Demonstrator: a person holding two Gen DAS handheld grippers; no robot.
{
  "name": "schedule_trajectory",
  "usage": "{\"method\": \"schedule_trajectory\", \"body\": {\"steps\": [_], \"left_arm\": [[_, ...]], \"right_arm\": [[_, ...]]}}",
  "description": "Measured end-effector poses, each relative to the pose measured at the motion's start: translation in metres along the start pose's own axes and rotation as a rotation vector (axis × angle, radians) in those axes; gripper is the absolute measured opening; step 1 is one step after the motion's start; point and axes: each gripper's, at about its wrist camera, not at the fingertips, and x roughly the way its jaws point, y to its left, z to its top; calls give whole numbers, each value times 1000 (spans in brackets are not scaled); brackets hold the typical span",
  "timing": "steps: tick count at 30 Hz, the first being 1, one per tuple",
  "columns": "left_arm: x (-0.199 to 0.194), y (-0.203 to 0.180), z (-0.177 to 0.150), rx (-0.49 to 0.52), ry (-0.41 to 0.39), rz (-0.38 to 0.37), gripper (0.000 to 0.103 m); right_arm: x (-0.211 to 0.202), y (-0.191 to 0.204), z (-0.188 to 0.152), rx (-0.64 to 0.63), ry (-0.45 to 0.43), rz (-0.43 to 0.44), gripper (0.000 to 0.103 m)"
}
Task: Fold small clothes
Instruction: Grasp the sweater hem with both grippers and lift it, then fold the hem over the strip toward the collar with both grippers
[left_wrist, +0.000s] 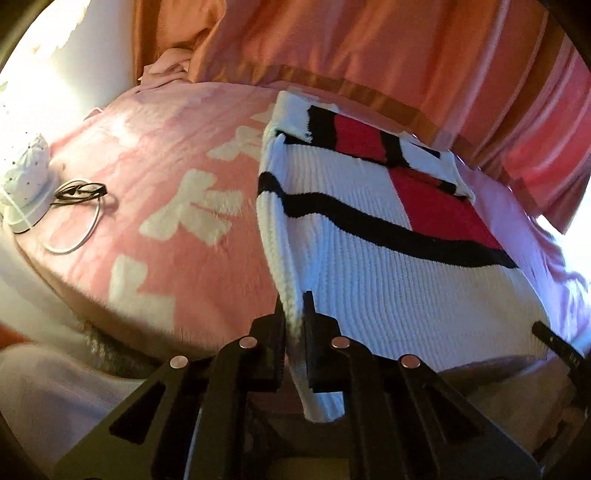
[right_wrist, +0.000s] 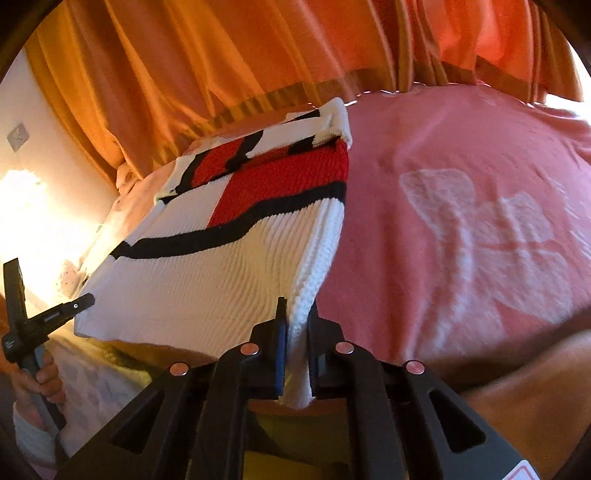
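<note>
**Keep both corners level for the fold**

The pink bed (left_wrist: 166, 206) fills the frame; the knit sweater (left_wrist: 369, 266) lies centre right. Left claw (left_wrist: 295, 332) and right claw (right_wrist: 297, 332) each clamp 1 bottom corner. Lift evenly, carrying the hem toward the collar at upper centre.

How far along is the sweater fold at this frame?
Done: sleeves look folded in across the top of the knit sweater. In hand: the left gripper and right gripper each pinch a bottom corner. Left: carrying that hem up over the body on the pink blanket.
</note>
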Motion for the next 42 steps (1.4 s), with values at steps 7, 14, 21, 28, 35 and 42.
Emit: {"method": "schedule_trajectory", "body": {"steps": [7,14,21,28,35,42], "left_arm": [[-66,-6,-35,-5,53,-60,7],[-102,-35,55,77,-231,-60,7],[28,-64,185,83,-232,84,8],[202,-63,230,54,-23,224,11],[213,-50,242,15,-41,167,38],[179,-60,242,157,-220,278,77]], "right_arm": [[-70,0,-39,12,30,31,8],[-94,8,52,-52,-231,135,8],[51,-32,192,40,-177,90,8],[207,-38,254,4,35,-71,11],[194,-45,263,27,-43,-35,42],[173,-41,255,-124,-49,-118,61]]}}
